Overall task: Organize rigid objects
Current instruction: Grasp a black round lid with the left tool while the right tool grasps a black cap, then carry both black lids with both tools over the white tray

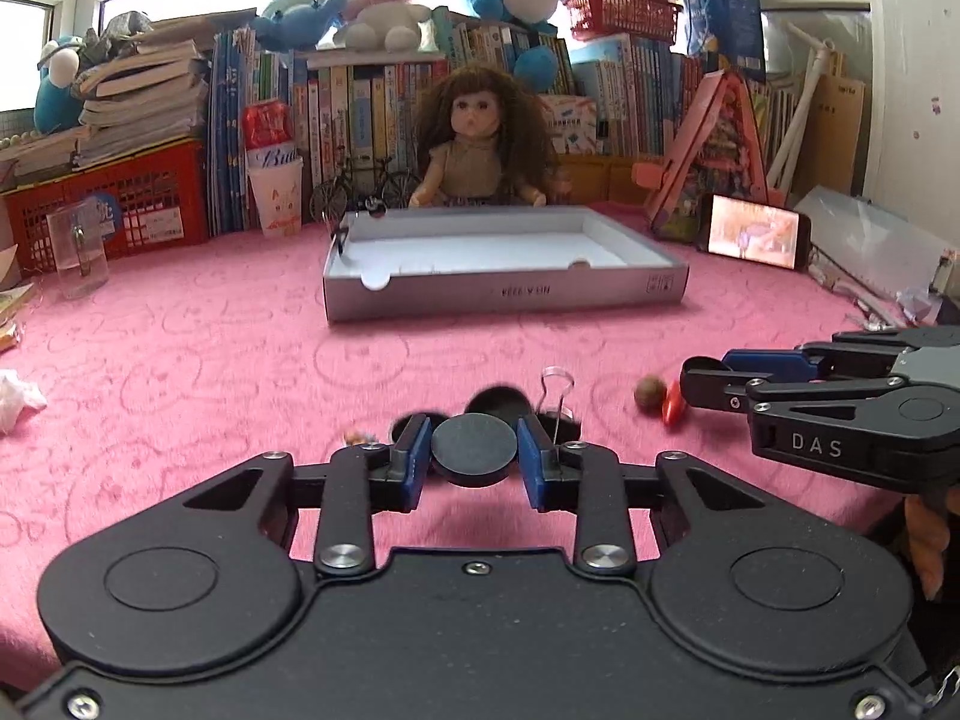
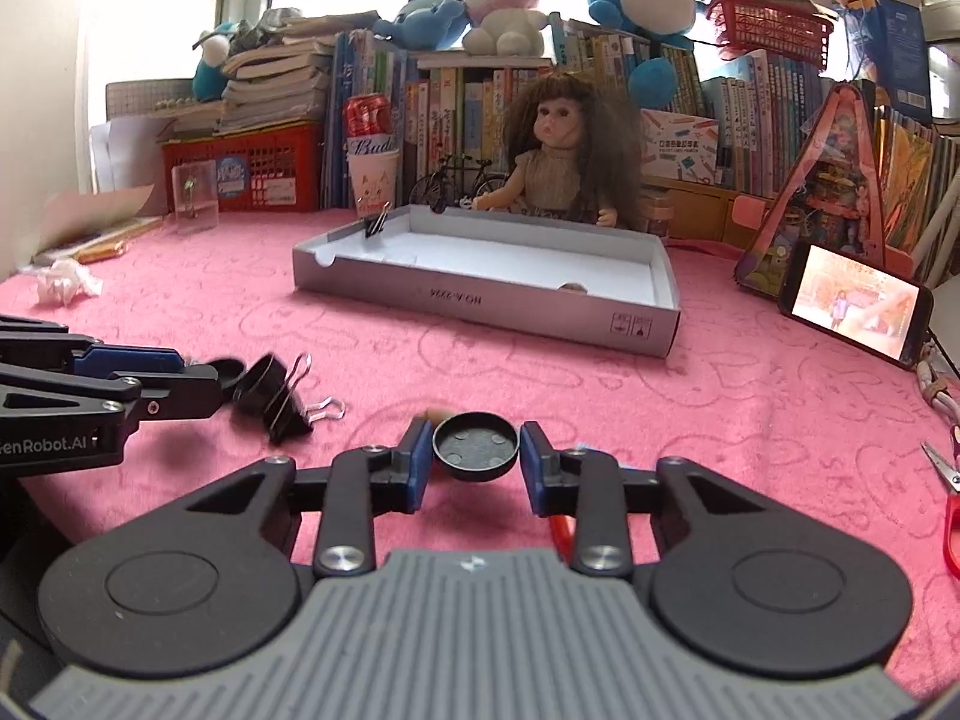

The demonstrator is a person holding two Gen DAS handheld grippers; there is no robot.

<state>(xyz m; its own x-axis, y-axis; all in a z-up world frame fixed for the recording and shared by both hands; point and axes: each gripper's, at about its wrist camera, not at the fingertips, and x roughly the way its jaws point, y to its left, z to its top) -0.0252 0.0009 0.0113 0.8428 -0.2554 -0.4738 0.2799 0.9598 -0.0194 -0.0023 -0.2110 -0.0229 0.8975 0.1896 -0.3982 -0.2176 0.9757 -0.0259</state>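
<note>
My left gripper [image 1: 474, 450] is shut on a round black cap [image 1: 474, 447], held just above the pink cloth. Behind it lie another black cap [image 1: 498, 402] and a black binder clip [image 1: 555, 408]. My right gripper [image 2: 476, 450] is shut on a round black lid [image 2: 475, 446] with its hollow side up. In the right wrist view the left gripper [image 2: 198, 381] shows at the left, next to a black cap [image 2: 261, 387] and the binder clip [image 2: 291, 408]. A shallow grey box [image 1: 504, 294] stands ahead, also in the right wrist view [image 2: 480, 306], with a binder clip [image 2: 377, 222] on its far left rim.
A brown nut [image 1: 650, 389] and a red piece [image 1: 673, 405] lie near the right gripper [image 1: 714, 384]. A doll [image 1: 480, 138], books and plush toys line the back. A phone [image 2: 855, 303] stands right, red scissors [image 2: 951, 498] lie far right, crumpled paper [image 2: 63, 285] left.
</note>
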